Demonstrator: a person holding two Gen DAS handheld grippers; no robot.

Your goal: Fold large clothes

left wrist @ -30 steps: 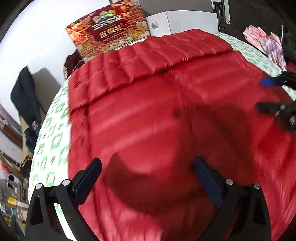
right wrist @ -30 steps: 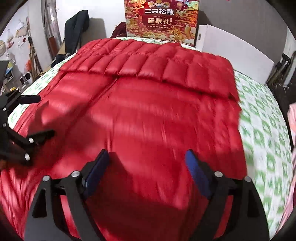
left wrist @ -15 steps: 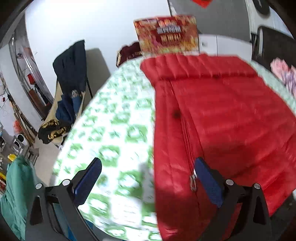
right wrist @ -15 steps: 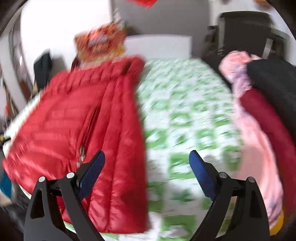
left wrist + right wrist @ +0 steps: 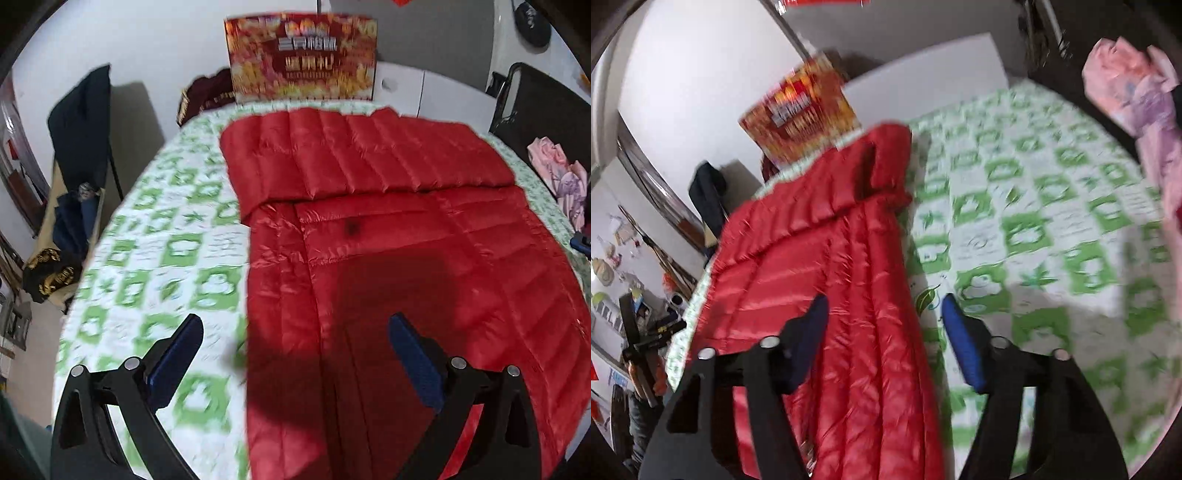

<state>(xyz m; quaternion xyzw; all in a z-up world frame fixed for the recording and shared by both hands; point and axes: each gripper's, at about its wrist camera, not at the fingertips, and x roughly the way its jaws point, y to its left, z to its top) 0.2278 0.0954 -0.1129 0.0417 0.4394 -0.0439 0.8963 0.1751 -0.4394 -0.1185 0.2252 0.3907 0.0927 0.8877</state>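
Observation:
A large red quilted down jacket (image 5: pixel 406 258) lies spread flat on a bed with a green-and-white patterned sheet (image 5: pixel 162 251). Its top part is folded down across the far end. My left gripper (image 5: pixel 295 354) hangs open above the jacket's left edge, one finger over the sheet and the other over red fabric. In the right wrist view the jacket (image 5: pixel 820 258) runs along the left, and my right gripper (image 5: pixel 884 332) straddles its right edge above the sheet (image 5: pixel 1034 229). The right jaws have just been closing, with the edge between them, but the pads still stand apart from it.
A red printed gift box (image 5: pixel 301 61) stands at the head of the bed against a white board (image 5: pixel 443 96). Pink clothes (image 5: pixel 557 173) are piled by the right side. A dark garment hangs over a chair (image 5: pixel 81 122) on the left.
Both grippers were over the middle of the jacket. The left now hangs over its left edge and the right over its right edge. The right jaws stand narrower.

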